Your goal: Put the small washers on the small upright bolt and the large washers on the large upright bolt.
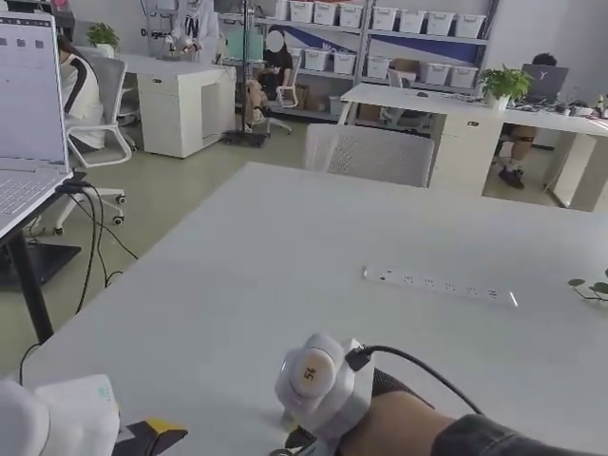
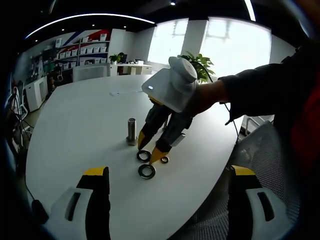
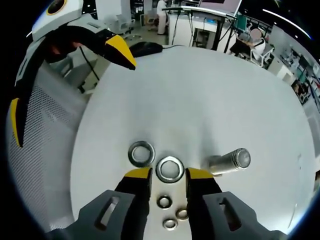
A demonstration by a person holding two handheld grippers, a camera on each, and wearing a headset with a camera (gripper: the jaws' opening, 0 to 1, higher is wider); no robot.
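A steel bolt (image 3: 230,161) stands upright on the white table (image 3: 200,100). Two large washers lie flat beside it. One large washer (image 3: 170,169) lies between the yellow tips of my right gripper (image 3: 169,174), which is open around it. The other large washer (image 3: 141,153) lies just to its left. Three small washers (image 3: 164,201) lie closer in, between the jaws. In the left gripper view the bolt (image 2: 131,131) and washers (image 2: 146,171) lie ahead, with the right gripper (image 2: 150,148) angled down onto them. My left gripper (image 2: 168,172) hangs back, wide open and holding nothing.
A white power strip (image 1: 437,285) lies across the far side of the table. A mesh chair (image 3: 45,145) stands at the table's near edge, under the left gripper. A laptop (image 1: 24,123) sits on a stand to the left. Desks, chairs and people are farther back.
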